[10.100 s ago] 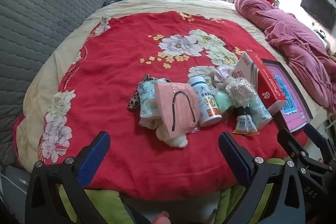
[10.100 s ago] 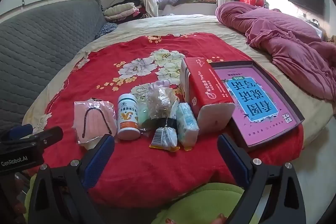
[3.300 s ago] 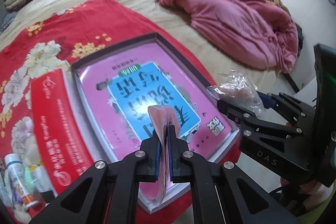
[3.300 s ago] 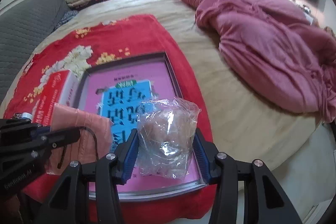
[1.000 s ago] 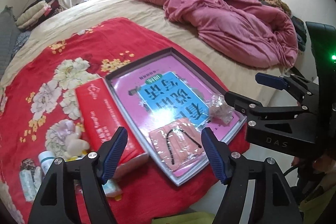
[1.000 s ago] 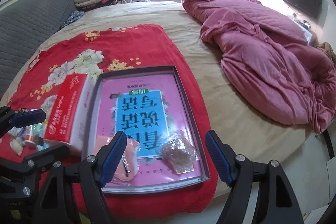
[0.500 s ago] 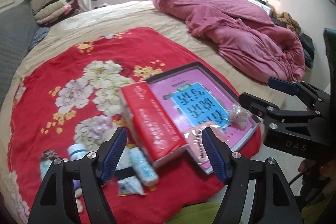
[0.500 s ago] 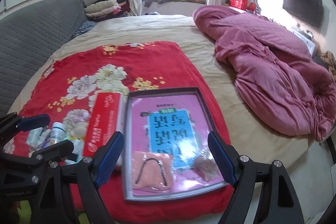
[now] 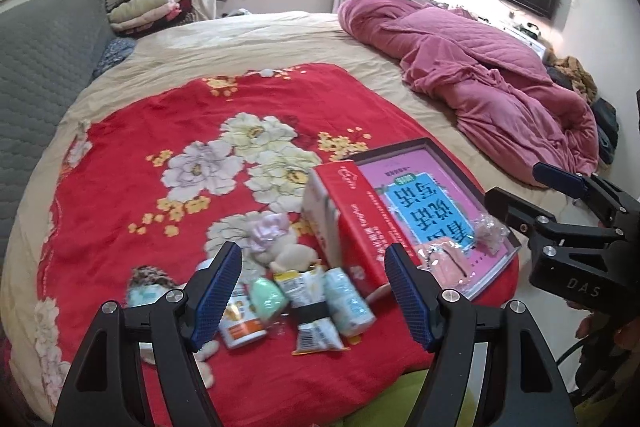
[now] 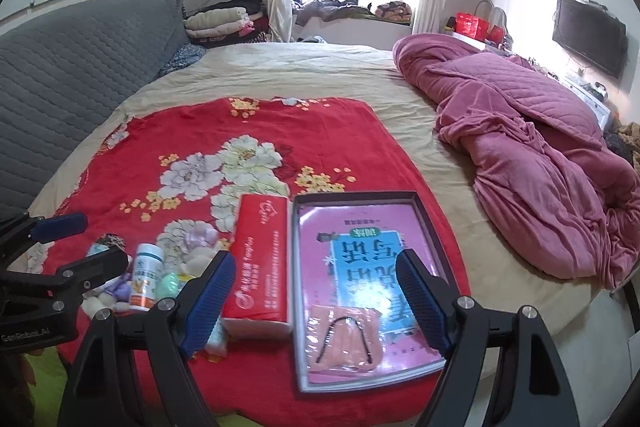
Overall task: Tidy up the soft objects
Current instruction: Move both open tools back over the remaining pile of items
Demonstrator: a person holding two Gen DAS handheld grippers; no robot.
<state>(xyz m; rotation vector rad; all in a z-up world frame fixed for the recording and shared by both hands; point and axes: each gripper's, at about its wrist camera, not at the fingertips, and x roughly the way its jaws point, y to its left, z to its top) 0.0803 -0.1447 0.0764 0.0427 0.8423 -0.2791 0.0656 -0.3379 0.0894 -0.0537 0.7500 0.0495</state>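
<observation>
Lettering "DAS" marks right gripper (image 9: 560,195); "GenRobot.AI" marks left gripper (image 10: 68,243).

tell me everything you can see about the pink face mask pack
The mask pack is a flat, salmon-pink pack in a clear, shiny plastic wrapper, with a dark ear loop curving across its top. It lies flat in the near corner of the dark-rimmed tray, on the tray's pink printed sheet and partly over its blue panel. Nothing grips it. In the left wrist view, a crinkled clear bag lies beside it in the tray; whether they touch is unclear. The red tissue pack sits outside the tray rim.
</observation>
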